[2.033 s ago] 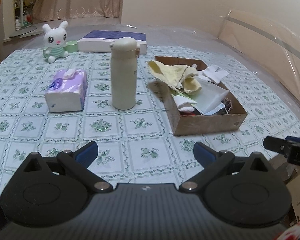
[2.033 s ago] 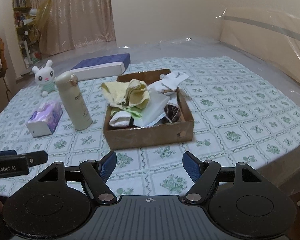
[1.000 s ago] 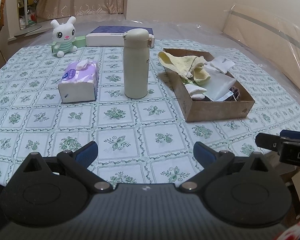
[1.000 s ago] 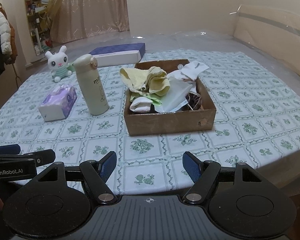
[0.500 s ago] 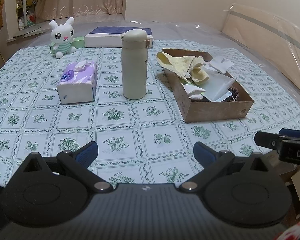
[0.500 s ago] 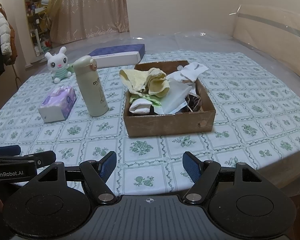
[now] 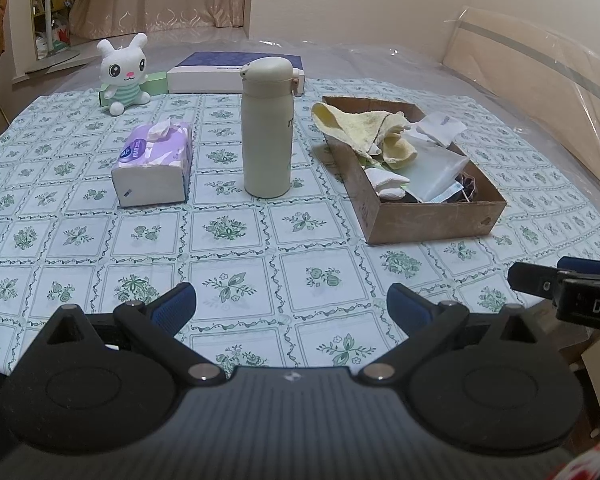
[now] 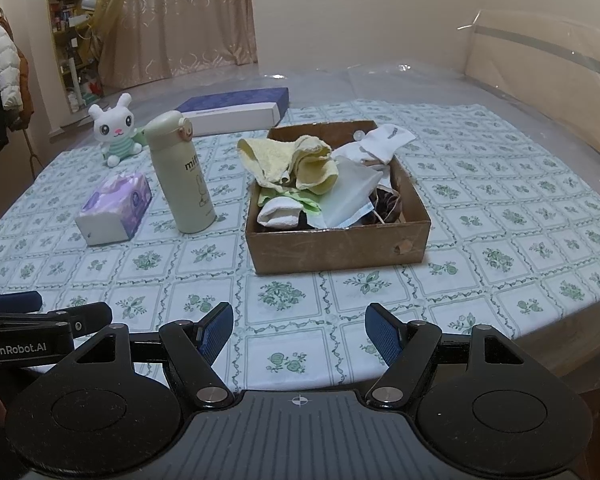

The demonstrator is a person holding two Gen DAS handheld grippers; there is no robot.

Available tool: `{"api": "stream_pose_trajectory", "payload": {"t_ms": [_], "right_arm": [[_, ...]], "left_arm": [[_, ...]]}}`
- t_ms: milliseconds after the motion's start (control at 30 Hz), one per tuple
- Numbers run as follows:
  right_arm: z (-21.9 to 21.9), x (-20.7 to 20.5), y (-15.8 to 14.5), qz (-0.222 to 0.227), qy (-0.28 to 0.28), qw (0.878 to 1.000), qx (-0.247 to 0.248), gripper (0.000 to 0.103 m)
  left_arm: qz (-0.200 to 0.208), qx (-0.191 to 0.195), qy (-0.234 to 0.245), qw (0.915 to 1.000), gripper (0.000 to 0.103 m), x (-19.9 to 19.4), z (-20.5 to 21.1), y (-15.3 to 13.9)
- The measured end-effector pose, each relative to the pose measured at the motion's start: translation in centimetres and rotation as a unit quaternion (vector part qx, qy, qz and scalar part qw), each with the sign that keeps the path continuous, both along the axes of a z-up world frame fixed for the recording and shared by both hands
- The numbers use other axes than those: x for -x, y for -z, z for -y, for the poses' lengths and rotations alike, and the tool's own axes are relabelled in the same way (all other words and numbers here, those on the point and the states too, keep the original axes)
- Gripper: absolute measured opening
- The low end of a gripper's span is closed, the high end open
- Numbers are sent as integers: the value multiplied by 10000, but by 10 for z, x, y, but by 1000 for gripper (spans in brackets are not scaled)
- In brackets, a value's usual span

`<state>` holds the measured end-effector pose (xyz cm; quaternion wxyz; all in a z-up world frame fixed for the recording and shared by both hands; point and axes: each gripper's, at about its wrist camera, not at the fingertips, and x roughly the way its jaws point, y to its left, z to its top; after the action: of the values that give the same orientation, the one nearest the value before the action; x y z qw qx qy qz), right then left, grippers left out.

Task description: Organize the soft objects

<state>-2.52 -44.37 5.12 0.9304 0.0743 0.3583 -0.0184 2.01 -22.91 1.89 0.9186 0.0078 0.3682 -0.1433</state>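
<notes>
A brown cardboard box [image 8: 336, 246] [image 7: 432, 220] stands on the table, filled with soft things: a yellow cloth [image 8: 296, 162] [image 7: 364, 130] draped over its far left corner, white socks [image 8: 386, 142], a pale plastic pouch [image 8: 350, 196] and a dark item. A white plush rabbit [image 7: 124, 70] [image 8: 114, 128] sits at the far left. My left gripper [image 7: 292, 308] is open and empty above the near table edge. My right gripper [image 8: 300, 332] is open and empty, in front of the box.
A cream flask [image 7: 267, 128] [image 8: 180, 172] stands upright left of the box. A purple tissue pack [image 7: 154, 164] [image 8: 116, 208] lies further left. A flat blue-and-white box [image 7: 232, 72] lies at the back. The green-patterned tablecloth [image 7: 228, 236] covers the table.
Both grippers have drawn back and steadied over two seconds, then edged slightly closer. Nothing on the table has moved. Both stay open.
</notes>
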Motion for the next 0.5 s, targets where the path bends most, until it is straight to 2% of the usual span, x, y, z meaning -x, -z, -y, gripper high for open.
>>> {"api": "stream_pose_trajectory", "payload": {"t_ms": [500], "right_arm": [[1, 0, 0, 10, 14, 10000, -4, 73]], "left_arm": [[0, -3, 7, 10000, 101, 0, 1, 0]]}}
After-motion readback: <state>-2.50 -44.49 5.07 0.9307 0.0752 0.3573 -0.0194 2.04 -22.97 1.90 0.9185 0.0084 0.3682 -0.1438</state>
